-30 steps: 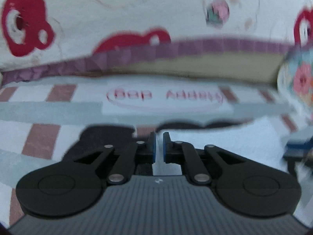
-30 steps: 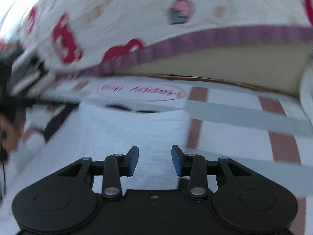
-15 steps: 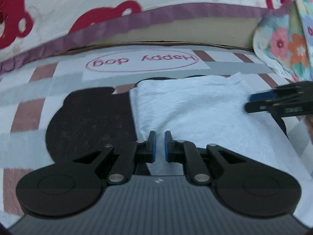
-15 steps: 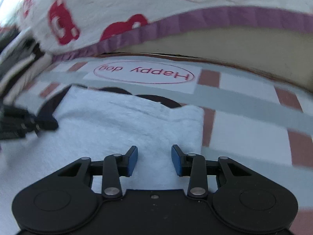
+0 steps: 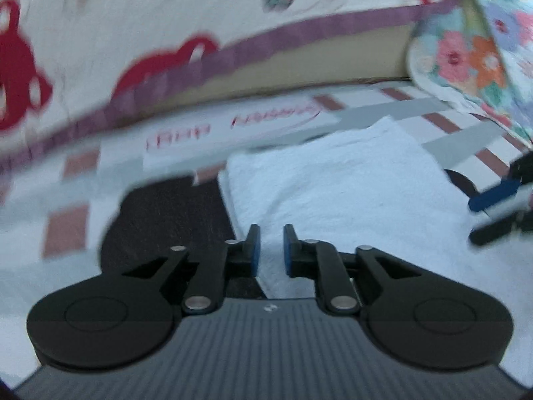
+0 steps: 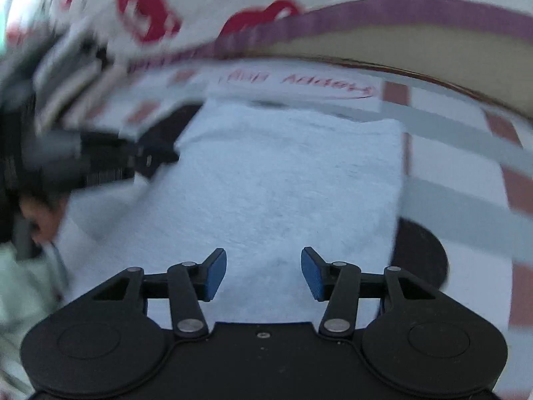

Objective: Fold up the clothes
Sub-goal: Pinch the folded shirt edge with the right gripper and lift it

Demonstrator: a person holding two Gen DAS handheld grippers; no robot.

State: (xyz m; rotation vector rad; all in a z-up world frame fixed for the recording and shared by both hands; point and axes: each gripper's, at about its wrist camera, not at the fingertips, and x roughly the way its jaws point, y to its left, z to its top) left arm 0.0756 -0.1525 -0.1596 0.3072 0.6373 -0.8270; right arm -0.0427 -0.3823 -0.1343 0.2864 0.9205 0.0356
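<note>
One white folded cloth (image 5: 333,180) flat on checked "Happy dog" mat (image 6: 466,173), near bear-print bedding (image 5: 100,33). Left hand-held gripper (image 5: 269,250) slightly parted, empty; right hand-held gripper (image 6: 264,275) wide open, empty, above cloth.

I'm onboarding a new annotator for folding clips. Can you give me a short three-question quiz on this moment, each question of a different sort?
1. True or false: the left hand-held gripper is clamped on the white towel.
2. Multiple choice: the white towel lies on
A. a bare wooden floor
B. a checked mat printed with "Happy dog"
C. a metal tray
3. Fill in: at the right edge of the left wrist view, the cloth hanging over the mat has a ______ print.

Key
1. False: its blue pads stand a little apart with nothing between them. The right hand-held gripper is open wider, also empty.
2. B
3. floral
</note>
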